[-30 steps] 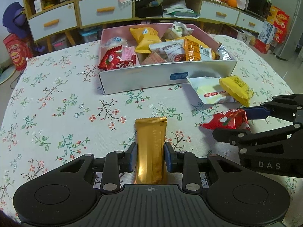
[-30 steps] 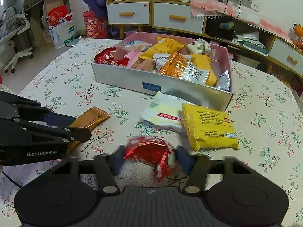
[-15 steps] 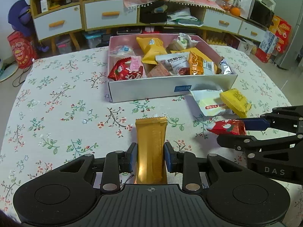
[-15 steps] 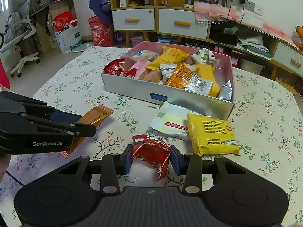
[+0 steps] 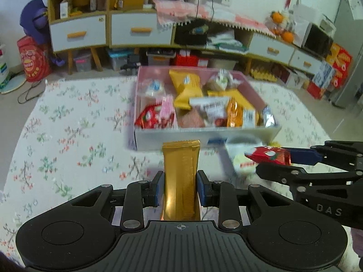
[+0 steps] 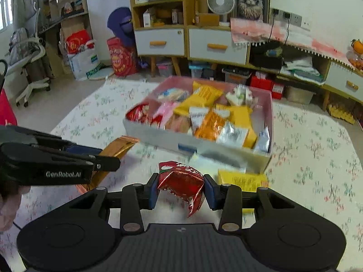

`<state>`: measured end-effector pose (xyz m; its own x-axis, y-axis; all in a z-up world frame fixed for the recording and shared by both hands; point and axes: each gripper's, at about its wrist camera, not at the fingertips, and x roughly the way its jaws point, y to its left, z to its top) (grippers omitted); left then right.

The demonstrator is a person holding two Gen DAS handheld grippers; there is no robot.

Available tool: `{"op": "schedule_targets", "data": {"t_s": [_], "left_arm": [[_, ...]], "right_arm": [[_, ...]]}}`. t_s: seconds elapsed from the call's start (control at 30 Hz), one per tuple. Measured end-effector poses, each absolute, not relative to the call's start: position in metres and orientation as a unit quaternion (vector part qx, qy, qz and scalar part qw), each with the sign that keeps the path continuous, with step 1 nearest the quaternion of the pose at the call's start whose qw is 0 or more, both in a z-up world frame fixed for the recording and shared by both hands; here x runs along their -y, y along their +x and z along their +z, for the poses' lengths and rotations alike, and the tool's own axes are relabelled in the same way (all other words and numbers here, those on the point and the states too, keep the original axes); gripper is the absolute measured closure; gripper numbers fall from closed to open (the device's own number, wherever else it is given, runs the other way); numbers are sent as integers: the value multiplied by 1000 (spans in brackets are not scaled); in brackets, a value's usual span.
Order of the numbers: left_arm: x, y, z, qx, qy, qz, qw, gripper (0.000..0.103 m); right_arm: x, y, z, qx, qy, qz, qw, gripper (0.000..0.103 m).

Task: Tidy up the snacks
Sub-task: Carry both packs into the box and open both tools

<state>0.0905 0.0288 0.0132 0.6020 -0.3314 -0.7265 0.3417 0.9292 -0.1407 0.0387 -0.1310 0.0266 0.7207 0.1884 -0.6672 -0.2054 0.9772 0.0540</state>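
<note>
My left gripper (image 5: 181, 191) is shut on a long gold snack bar (image 5: 180, 172) and holds it above the floral tablecloth, just short of the snack box (image 5: 172, 137). My right gripper (image 6: 180, 189) is shut on a red foil snack packet (image 6: 180, 181), also raised in front of the box (image 6: 163, 137). The box is grey outside, pink inside, and holds several packets. Each gripper shows in the other's view: the right one with the red packet (image 5: 270, 155) at the right, the left one with the gold bar (image 6: 118, 146) at the left.
A yellow packet (image 6: 242, 179) and a white packet (image 5: 242, 158) lie on the table (image 5: 68, 140) in front of the box's right end. Cabinets with drawers (image 6: 161, 42), shelves and clutter stand beyond the table. An office chair (image 6: 29, 68) stands far left.
Both grippers have lifted their snacks off the table and moved up and forward toward the box. The right gripper closed fully on the red packet.
</note>
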Motion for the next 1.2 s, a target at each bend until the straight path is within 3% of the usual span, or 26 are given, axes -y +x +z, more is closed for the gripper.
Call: {"op": "schedule_targets", "data": {"t_s": [0.3,0.9,1.2], "left_arm": [[-18,121,26,-385,-12,-169,907,76],[25,252,12,-399,12,-139,906,76],[46,282,-14,-412,27,-134,901,76]], "right_arm": [[161,68,47,-325,26,92,941,93],[258,165,21,-326,280,27,902,92],[248,192,5,-363,237,12,901,92]]}}
